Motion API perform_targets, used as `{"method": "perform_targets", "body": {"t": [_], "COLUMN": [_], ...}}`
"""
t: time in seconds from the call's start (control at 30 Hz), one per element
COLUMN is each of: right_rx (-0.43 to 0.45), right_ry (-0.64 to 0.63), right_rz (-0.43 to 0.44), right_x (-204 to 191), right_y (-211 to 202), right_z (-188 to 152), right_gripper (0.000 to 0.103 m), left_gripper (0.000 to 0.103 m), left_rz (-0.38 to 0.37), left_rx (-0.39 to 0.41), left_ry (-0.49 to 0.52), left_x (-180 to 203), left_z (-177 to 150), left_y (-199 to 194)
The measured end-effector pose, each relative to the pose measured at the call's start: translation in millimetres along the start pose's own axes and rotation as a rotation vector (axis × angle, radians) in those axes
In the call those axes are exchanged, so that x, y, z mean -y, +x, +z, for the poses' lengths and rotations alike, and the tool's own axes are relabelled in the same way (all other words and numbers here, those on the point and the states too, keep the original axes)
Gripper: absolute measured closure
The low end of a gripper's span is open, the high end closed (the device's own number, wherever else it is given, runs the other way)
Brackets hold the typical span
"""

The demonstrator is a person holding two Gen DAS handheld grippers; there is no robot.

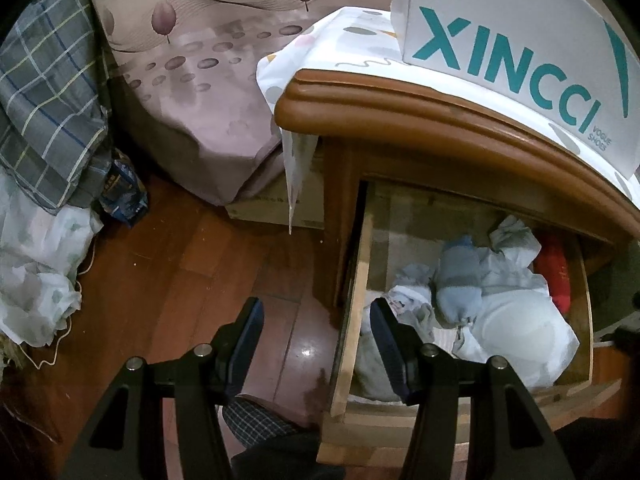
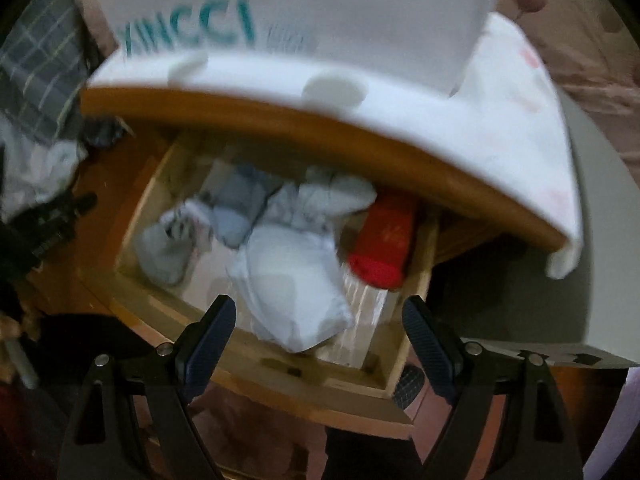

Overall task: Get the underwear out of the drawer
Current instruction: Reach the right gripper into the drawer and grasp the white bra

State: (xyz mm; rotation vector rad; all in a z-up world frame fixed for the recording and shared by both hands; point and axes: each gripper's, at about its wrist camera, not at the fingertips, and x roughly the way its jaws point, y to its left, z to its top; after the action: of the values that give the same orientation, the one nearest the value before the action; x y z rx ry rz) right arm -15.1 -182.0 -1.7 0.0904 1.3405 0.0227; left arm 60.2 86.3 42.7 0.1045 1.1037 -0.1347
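The wooden drawer [image 1: 354, 312] of the nightstand stands pulled out. In it lie a pale white underwear bundle [image 2: 292, 280], a light blue piece [image 2: 236, 216], a patterned grey-white piece [image 2: 168, 244] and a red folded piece [image 2: 384, 236]. My right gripper [image 2: 319, 304] hangs open over the drawer's front part, pointing steeply down; the white bundle shows between its fingers, and the pads do not press on it. This view is blurred. My left gripper [image 1: 316, 316] is open over the drawer's left wall, holding nothing. The white bundle [image 1: 516, 320] and blue piece [image 1: 456, 280] lie to its right.
A white shoe box [image 1: 520, 52] stands on a patterned cloth [image 1: 320, 48] on the nightstand top [image 1: 400, 108]. A bed with a mauve sheet [image 1: 208, 80] is to the left, with a plaid blanket [image 1: 44, 100] and heaped cloth [image 1: 32, 272] on the wooden floor [image 1: 168, 272].
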Motion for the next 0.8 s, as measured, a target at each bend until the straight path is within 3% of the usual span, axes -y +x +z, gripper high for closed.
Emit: {"method": "perform_targets", "body": {"t": [0.4,0.8], "right_rx": [-0.062,-0.132], "right_ry": [-0.155,-0.345], "right_rz": [-0.032,-0.064], "right_x": [-29.2,-45.0], "right_y": [66.7,106.2], "right_z": [1.0,2.9], "right_gripper": [0.02,0.02], "left_gripper": [0.046,0.046], "left_rz": [-0.018,-0.034], "left_rx": [-0.018,-0.056], "left_ry": [-0.021,-0.132], "left_x": [-3.6,-26.9], "left_z": [1.0,0.7], "left_y": [3.4,9.8]}}
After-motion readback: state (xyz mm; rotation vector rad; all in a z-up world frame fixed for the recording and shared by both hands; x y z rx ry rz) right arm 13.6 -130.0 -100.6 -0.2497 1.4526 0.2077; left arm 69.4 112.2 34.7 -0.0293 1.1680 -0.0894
